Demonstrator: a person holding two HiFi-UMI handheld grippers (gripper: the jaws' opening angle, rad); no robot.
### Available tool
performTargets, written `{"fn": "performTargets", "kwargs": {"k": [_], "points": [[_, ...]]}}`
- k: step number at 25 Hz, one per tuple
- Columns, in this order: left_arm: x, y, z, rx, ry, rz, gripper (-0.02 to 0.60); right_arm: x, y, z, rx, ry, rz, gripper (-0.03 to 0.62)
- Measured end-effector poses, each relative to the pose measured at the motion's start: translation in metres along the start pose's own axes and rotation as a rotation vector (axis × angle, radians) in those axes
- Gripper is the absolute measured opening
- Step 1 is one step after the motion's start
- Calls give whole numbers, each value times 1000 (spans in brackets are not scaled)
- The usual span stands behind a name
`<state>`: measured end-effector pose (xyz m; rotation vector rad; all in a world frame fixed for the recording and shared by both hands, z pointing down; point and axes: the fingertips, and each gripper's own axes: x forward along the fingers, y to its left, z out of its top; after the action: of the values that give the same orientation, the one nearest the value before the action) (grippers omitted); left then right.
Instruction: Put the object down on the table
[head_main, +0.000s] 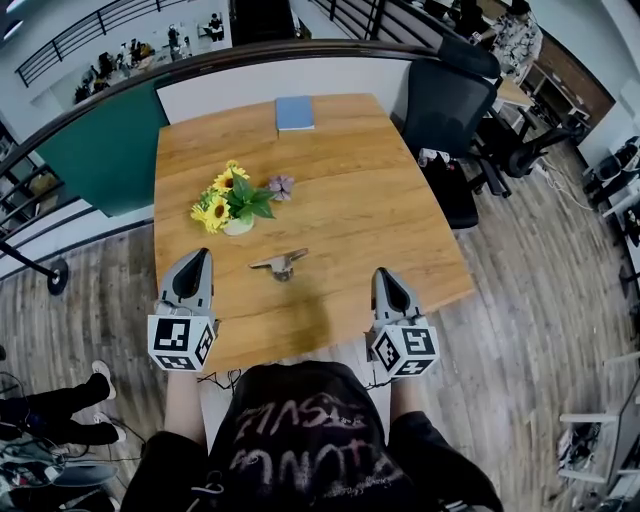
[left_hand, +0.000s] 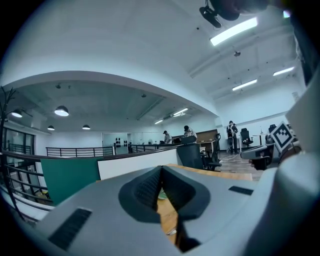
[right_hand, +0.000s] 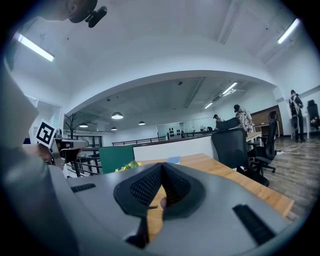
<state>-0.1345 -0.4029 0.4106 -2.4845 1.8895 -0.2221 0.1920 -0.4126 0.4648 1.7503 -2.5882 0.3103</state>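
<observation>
The object lies flat on the table, so I judge it placed. My left gripper and right gripper flank it at the near edge, jaws together, empty, leaving it clear.

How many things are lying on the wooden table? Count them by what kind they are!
Blue book: 1
Pot of yellow flowers: 1
Purple flower: 1
Small metal object: 1
Total: 4
</observation>
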Motion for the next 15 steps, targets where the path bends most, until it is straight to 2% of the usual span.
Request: {"fn": "performTargets", "kwargs": {"k": [6,9,15], "points": [[-8,14,-6,28,7,47,9,0,5,2,-30,-5,24,4],[-10,16,-3,11,-5,47,9,-1,1,5,-32,-9,13,4],[-8,13,1,33,-17,39,9,2,-4,8,-40,-15,6,4]]}}
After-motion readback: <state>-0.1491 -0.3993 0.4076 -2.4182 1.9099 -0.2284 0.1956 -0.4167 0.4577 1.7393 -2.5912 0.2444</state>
